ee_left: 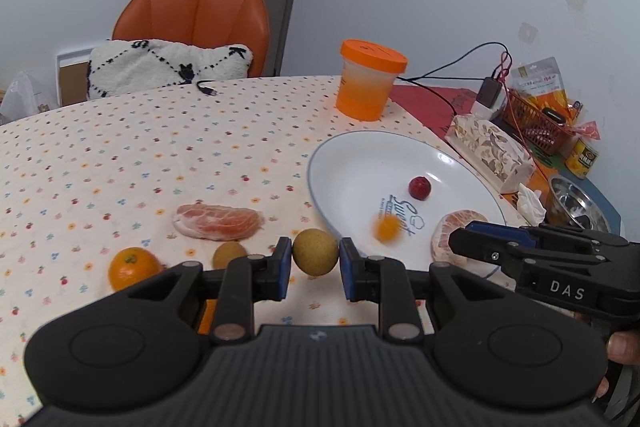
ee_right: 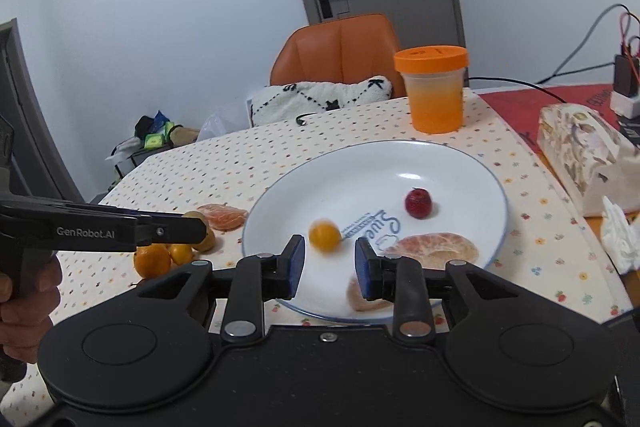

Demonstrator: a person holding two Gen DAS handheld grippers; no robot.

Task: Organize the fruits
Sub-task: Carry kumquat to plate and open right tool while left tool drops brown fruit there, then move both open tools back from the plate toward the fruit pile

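White porcelain forms the plate (ee_right: pixel 472 163), which is set on a dotted tablecloth (ee_left: pixel 120 163) and printed with blue lettering at its centre. Three fruits are seen on the plate: a red berry (ee_right: pixel 418 203) toward the far side, a peeled citrus piece (ee_right: pixel 434 249) near the front rim, and a small yellow fruit (ee_right: pixel 325 235), blurred, beside the lettering. A second pale citrus piece (ee_right: pixel 362 297) is partly hidden behind the right gripper's finger at the near rim. The right gripper (ee_right: pixel 329 265) is held just above the near part of the plate; its jaws stand apart with nothing between them, and the yellow fruit appears beyond the gap.

The left gripper (ee_left: pixel 315 265) is closed on a brown-green round fruit (ee_left: pixel 315 251), which is pressed between the two blue pads (ee_left: pixel 285 267) and held clear of the cloth, just left of the plate's rim. On the cloth to the left of the plate are shown a pink citrus segment (ee_left: pixel 218 221), a smaller brown-green fruit (ee_left: pixel 229 254) and an orange (ee_left: pixel 133 267); in the right wrist view a second orange (ee_right: pixel 181 253) is seen touching the first.

Behind the plate an orange-lidded cup (ee_left: pixel 370 83) stands upright. A tissue box (ee_left: pixel 492 153) lies to the right of the plate. An orange chair (ee_left: pixel 192 19) with a cushion (ee_left: pixel 168 67) is placed at the far edge of the table.
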